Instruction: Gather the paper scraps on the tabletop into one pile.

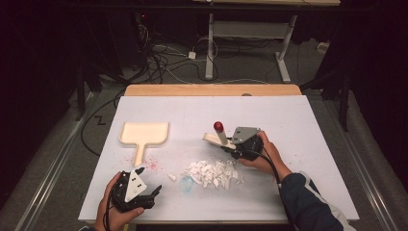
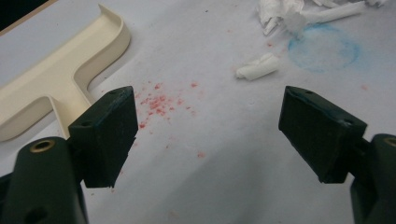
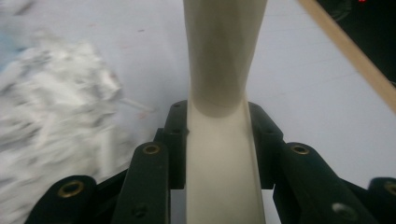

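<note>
R gripper (image 1: pixel 230 146) squeezes the cream brush (image 1: pixel 217 138) handle, just past the paper scraps (image 1: pixel 211 172); its red tip (image 1: pixel 218 126) sticks up, bristles hidden. L gripper (image 1: pixel 144 192) gapes wide, empty, near scraps. Dustpan (image 1: pixel 143 134) beyond L gripper. No writing seen.

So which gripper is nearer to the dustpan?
Left. The left gripper sits open just below the dustpan handle; the right gripper, shut on a brush, is across the paper scraps.

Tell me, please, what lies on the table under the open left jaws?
Red crumbs are scattered on the white table there. Whatever sits beneath the gripper body itself is covered.
</note>
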A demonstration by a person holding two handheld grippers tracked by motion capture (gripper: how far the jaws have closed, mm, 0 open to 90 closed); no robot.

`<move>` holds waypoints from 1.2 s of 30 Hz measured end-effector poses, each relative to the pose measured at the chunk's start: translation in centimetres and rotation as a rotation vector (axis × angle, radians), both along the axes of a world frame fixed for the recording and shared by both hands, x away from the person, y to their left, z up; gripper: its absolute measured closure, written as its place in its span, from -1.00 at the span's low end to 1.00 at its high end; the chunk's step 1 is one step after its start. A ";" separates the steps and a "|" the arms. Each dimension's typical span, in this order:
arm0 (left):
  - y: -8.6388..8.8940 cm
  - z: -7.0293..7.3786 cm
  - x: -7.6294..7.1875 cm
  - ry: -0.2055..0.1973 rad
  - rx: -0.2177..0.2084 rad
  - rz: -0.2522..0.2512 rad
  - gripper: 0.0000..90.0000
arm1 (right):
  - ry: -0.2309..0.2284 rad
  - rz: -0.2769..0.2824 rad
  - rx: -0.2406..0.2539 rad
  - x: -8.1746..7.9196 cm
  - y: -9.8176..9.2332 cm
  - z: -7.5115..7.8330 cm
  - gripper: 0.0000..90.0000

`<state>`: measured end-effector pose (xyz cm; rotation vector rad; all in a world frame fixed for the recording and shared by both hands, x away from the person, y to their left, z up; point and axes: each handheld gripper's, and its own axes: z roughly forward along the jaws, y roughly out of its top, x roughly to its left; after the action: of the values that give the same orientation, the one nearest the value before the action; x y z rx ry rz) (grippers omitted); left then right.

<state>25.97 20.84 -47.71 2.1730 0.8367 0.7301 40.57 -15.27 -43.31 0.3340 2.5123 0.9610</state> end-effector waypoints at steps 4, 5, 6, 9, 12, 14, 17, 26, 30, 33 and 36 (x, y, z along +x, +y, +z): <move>0.1 0.0 0.0 0.010 -0.015 -0.005 -0.58 | 0.065 0.061 0.030 -1.3 -0.4 0.6 0.50; 0.1 0.0 0.0 0.010 -0.015 -0.004 -0.58 | 0.055 0.063 0.023 -1.9 -0.6 1.0 0.50; 0.1 0.0 0.0 0.010 -0.015 -0.004 -0.58 | 0.055 0.063 0.023 -1.9 -0.6 1.0 0.50; 0.0 0.1 0.0 0.004 -0.015 -0.008 -0.58 | 0.040 0.049 0.042 -2.4 -1.0 1.8 0.50; 0.1 0.1 0.0 0.013 -0.039 0.007 -0.58 | 0.034 0.027 0.092 -2.7 -1.5 2.8 0.50; 0.4 0.2 0.1 0.006 -0.049 0.022 -0.58 | 0.029 0.014 0.131 -3.1 -1.6 3.5 0.50; 0.8 0.4 0.1 -0.007 -0.054 0.047 -0.58 | 0.026 0.005 0.193 -4.1 -1.2 4.7 0.50; 2.0 1.2 -0.5 -0.090 -0.054 0.120 -0.58 | 0.115 0.041 0.260 -7.5 3.1 4.5 0.50; 3.0 1.7 -0.8 -0.130 -0.092 0.185 -0.58 | 0.189 0.065 0.253 -8.9 6.0 3.1 0.50; 3.6 1.8 -1.0 -0.143 -0.114 0.222 -0.58 | 0.218 0.065 0.249 -9.6 7.9 2.3 0.50; 3.9 1.9 -1.1 -0.154 -0.124 0.243 -0.58 | 0.242 0.050 0.259 -10.0 9.6 1.6 0.50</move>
<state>24.87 24.76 -45.80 1.8990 1.0468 0.9272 30.60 -5.70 -41.68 0.4948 2.6209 1.3432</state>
